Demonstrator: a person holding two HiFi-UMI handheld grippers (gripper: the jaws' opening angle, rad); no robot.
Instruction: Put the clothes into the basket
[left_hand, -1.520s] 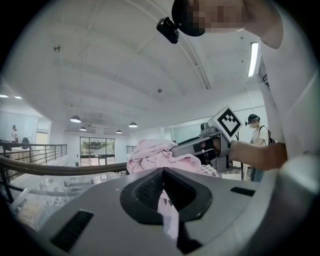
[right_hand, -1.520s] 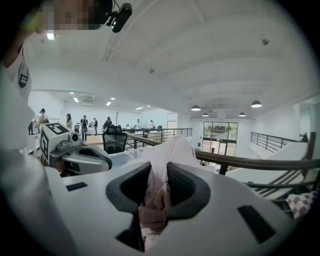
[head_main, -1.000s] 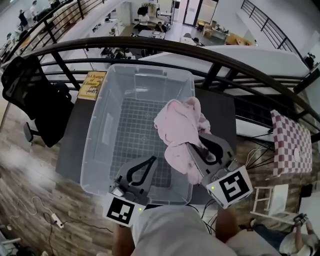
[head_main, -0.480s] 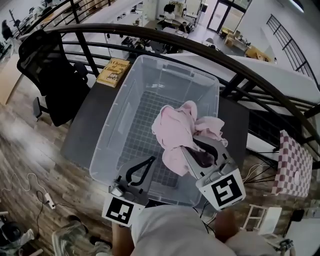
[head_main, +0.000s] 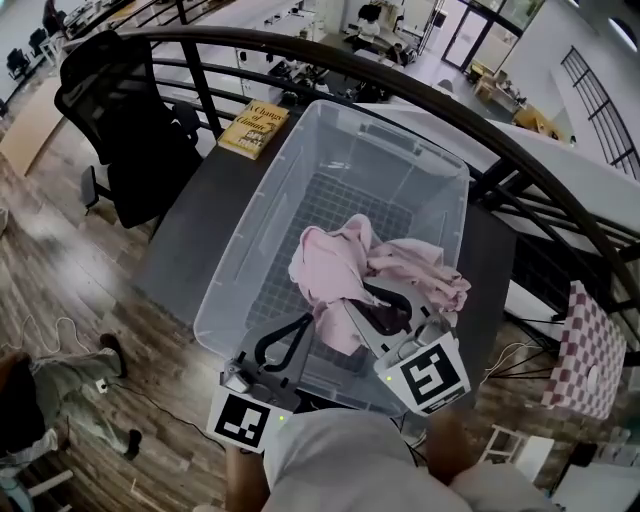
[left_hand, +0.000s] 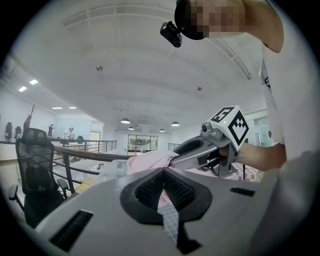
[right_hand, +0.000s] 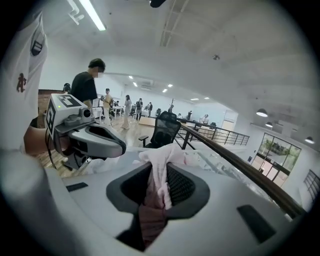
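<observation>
One pink garment (head_main: 335, 265), judged soft and light, is clamped at a bunched fold by the right gripper (head_main: 372, 296), drooping ahead of it; the left gripper (head_main: 304, 323) is closed empty.

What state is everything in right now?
left gripper: shut, empty.
right gripper: shut on the pink garment.
pink garment: bunched, held inside the basket.
basket: open-topped, upright on the table.
book: closed, flat on the table.
</observation>
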